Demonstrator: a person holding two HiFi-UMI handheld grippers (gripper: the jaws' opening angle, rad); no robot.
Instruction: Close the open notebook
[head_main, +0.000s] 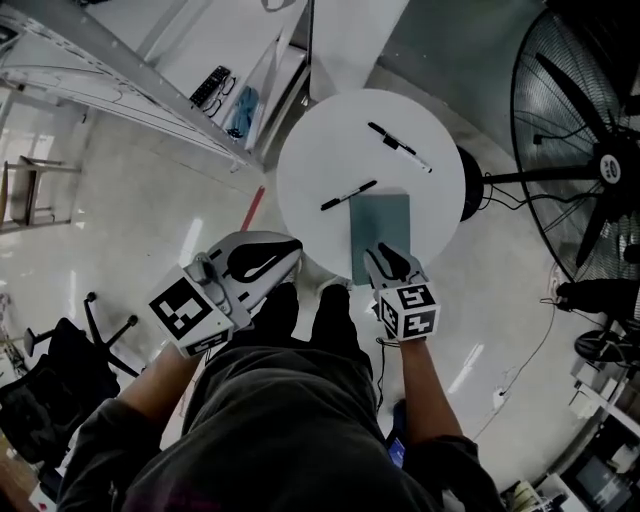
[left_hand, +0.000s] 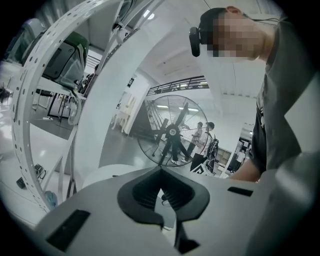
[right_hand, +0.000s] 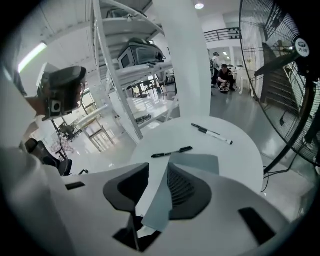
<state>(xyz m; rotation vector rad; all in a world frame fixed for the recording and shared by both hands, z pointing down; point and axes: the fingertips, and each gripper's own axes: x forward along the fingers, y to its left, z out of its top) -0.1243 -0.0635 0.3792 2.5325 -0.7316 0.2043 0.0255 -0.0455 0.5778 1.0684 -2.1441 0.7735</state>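
Note:
The notebook (head_main: 381, 232) lies shut on the round white table (head_main: 330, 130), its grey-green cover facing up, near the table's front edge. My right gripper (head_main: 385, 252) hovers over the notebook's near edge, pointing down at it. In the right gripper view the notebook (right_hand: 197, 162) shows through the gap between the jaws of the right gripper (right_hand: 159, 166), which stand apart and do not press on it. My left gripper (head_main: 293, 248) hangs off the table's left side over the floor; in its own view the left gripper (left_hand: 160, 170) has its tips together with nothing between them.
A black pen (head_main: 349, 195) lies just behind the notebook and a marker (head_main: 400, 147) further back. A large standing fan (head_main: 590, 150) is to the right of the table, metal shelving (head_main: 120, 70) at the back left, and a black chair (head_main: 60, 370) at the lower left.

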